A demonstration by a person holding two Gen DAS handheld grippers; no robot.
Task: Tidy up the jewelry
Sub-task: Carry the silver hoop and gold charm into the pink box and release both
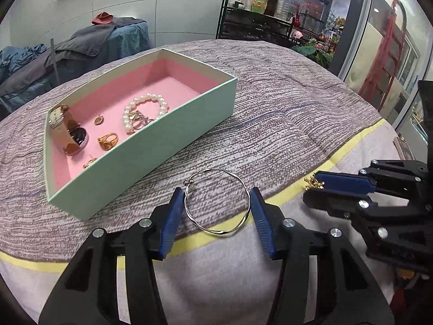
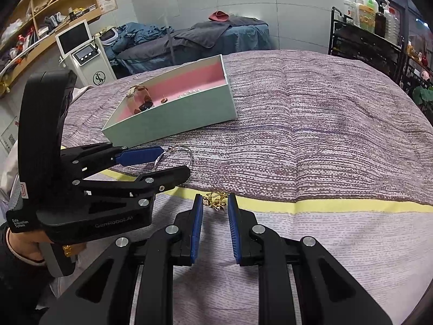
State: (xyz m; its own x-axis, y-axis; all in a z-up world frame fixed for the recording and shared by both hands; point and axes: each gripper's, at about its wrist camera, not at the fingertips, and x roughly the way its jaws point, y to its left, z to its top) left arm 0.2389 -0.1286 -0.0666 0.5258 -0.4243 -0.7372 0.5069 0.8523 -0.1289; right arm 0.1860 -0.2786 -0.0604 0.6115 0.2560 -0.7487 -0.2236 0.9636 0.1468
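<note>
A thin silver bangle (image 1: pixel 216 203) lies on the striped bedspread between the blue pads of my left gripper (image 1: pixel 216 193), which is open around it; whether the pads touch it I cannot tell. It also shows in the right wrist view (image 2: pixel 173 154). A mint box (image 1: pixel 167 138) with pink lining holds a pearl bracelet (image 1: pixel 146 108), a watch (image 1: pixel 67 130), gold rings (image 1: pixel 108 140) and small gold pieces. My right gripper (image 2: pixel 215 199) is open with a small gold chain piece (image 2: pixel 215 200) lying between its tips. The right gripper also shows in the left wrist view (image 1: pixel 319 189).
The bedspread (image 2: pixel 311 135) has a yellow stripe (image 2: pixel 351 205) near the front edge. A black shelf with bottles (image 1: pixel 259 10) stands behind. A blue-covered bed (image 2: pixel 194 38) and a white machine (image 2: pixel 84 51) are at the back.
</note>
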